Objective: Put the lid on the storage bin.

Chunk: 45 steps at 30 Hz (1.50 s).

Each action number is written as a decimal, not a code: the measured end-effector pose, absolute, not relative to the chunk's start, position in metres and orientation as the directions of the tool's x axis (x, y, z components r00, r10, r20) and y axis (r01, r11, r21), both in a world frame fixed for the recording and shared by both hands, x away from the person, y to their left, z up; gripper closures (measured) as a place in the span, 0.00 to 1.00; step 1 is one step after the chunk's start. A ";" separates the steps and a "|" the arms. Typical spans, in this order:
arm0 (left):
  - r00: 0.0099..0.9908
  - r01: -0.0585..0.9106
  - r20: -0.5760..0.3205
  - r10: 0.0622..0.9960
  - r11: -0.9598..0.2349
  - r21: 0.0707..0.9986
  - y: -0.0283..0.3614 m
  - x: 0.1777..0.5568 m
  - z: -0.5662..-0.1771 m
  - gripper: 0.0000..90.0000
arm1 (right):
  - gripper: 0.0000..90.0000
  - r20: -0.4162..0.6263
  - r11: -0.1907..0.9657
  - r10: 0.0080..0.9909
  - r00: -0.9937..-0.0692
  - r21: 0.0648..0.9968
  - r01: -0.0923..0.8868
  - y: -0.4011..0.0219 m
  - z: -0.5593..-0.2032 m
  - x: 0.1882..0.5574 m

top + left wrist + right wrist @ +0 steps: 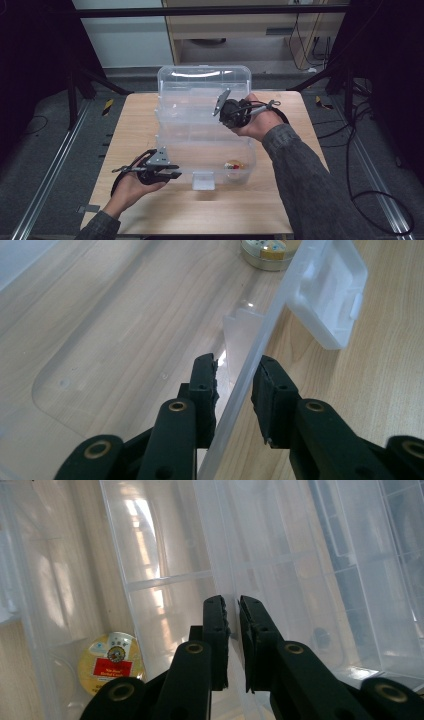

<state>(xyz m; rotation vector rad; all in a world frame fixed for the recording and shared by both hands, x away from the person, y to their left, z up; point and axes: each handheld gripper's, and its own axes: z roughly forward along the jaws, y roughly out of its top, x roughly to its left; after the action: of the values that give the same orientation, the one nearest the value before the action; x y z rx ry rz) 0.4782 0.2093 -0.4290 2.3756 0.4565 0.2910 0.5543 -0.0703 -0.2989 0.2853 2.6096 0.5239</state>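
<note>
Plastic walls sit between the jaws of both tools we hold. Our left hand-held gripper (235,405) has its jaws set on either side of the near wall of the clear storage box (210,160), low on that wall's left end; in the left gripper view the thin rim runs up between the two pads, the left pad close against it and the right pad just beside it, so we cannot tell whether the pads truly press. Ahead of this gripper and to the right of the rim hangs the box's white latch (327,300), and beyond it, inside the box, lies a small round tin (270,252). Our right hand-held gripper (234,630) has its jaws drawn narrow, pinched on an edge of the clear lid (202,82), which stands raised at the far side of the box. Past this gripper's jaws, down and to the left, the same tin shows its gold top and red label through the plastic. The box rests on the wooden counter (140,115).
</note>
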 end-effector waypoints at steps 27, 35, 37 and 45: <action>0.904 0.247 0.096 0.416 -0.693 0.678 0.207 0.485 -0.430 0.77 | 0.90 -0.389 0.893 0.304 -0.870 0.434 0.118 -0.072 -0.302 0.556; 0.905 0.238 0.104 0.412 -0.695 0.678 0.207 0.485 -0.430 0.77 | 0.90 -0.393 0.894 0.300 -0.869 0.435 0.112 -0.074 -0.304 0.547; 0.906 0.237 0.104 0.411 -0.696 0.678 0.207 0.485 -0.430 0.77 | 0.90 -0.391 0.892 0.301 -0.870 0.437 0.112 -0.074 -0.305 0.544; 0.906 0.233 0.107 0.409 -0.694 0.681 0.208 0.484 -0.430 0.77 | 0.90 -0.391 0.892 0.295 -0.872 0.439 0.105 -0.075 -0.309 0.536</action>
<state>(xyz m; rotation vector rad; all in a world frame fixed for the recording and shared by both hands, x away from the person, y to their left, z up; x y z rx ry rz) 0.4844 0.2075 -0.4303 2.3630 0.4563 0.3261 0.5358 -0.0751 -0.3086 0.2918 2.6003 0.5686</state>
